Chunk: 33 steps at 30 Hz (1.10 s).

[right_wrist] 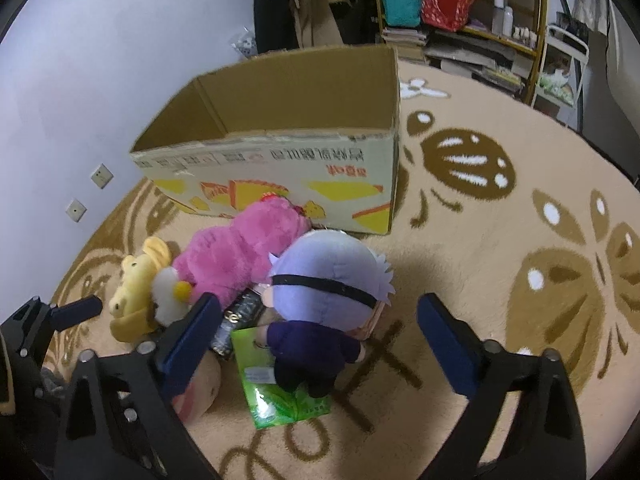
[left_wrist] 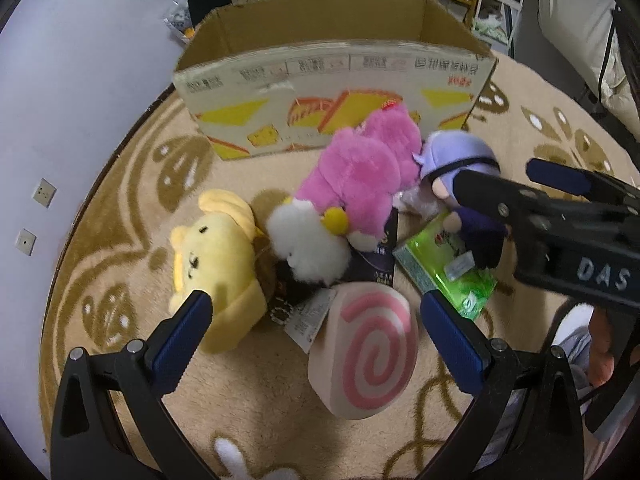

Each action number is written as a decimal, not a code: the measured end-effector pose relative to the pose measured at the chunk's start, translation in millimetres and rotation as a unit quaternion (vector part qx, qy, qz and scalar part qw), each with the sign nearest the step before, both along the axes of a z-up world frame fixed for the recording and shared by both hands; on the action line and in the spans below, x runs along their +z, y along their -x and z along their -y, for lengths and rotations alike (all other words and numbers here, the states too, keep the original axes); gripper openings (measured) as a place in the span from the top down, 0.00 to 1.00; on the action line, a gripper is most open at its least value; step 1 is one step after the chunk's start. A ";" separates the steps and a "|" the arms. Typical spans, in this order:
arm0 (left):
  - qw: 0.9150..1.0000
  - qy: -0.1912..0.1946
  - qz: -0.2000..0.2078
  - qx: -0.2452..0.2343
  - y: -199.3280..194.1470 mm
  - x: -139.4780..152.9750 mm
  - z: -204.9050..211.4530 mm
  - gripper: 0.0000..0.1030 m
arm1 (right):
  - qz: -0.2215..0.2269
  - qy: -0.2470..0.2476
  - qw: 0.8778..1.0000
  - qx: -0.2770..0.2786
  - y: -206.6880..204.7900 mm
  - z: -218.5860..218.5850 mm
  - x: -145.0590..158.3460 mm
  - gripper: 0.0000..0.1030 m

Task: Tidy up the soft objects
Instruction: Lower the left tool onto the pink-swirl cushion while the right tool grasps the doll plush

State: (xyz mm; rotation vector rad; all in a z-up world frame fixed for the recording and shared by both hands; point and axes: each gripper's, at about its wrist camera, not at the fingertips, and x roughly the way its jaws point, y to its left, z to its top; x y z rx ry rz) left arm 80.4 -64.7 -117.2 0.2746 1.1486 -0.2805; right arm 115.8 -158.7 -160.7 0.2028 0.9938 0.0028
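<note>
Several soft toys lie on the rug in front of an open cardboard box [left_wrist: 336, 92] [right_wrist: 280, 160]. A yellow dog plush [left_wrist: 216, 256] [right_wrist: 136, 288], a pink plush with a white face [left_wrist: 360, 176] [right_wrist: 240, 252], a purple-haired doll [left_wrist: 460, 188] [right_wrist: 328, 296] and a round pink-swirl cushion [left_wrist: 368, 352] [right_wrist: 196, 388] are there. My left gripper [left_wrist: 316, 324] is open above the swirl cushion, fingers to either side of it. My right gripper [right_wrist: 320, 328] is open around the purple-haired doll, pads apart from it; it shows in the left wrist view as a black tool [left_wrist: 560, 216].
A green packet [left_wrist: 448, 260] [right_wrist: 280, 380] lies under the doll, and a dark packet [left_wrist: 372, 256] [right_wrist: 240, 320] under the plushes. The patterned beige rug [right_wrist: 500, 240] spreads to the right. A lilac wall [left_wrist: 80, 80] is at left; shelves [right_wrist: 460, 12] stand behind the box.
</note>
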 end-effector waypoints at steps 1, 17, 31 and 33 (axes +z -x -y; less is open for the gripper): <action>1.000 -0.001 -0.004 0.000 -0.3 -1.6 0.2 0.00 | -0.004 -0.002 1.000 -0.001 -1.5 0.0 -2.7 0.07; 0.998 -0.034 -0.056 -0.021 0.4 -29.9 11.6 0.09 | -0.042 -0.003 0.999 -0.001 -14.3 -3.9 -29.2 0.34; 0.998 -0.006 -0.046 -0.032 9.4 -19.6 13.4 0.67 | -0.029 -0.011 1.000 -0.005 -6.3 -1.8 -23.8 0.41; 0.999 -0.006 -0.037 -0.030 10.8 -16.0 11.5 0.68 | -0.024 -0.014 1.000 -0.004 -3.5 -2.0 -20.8 0.42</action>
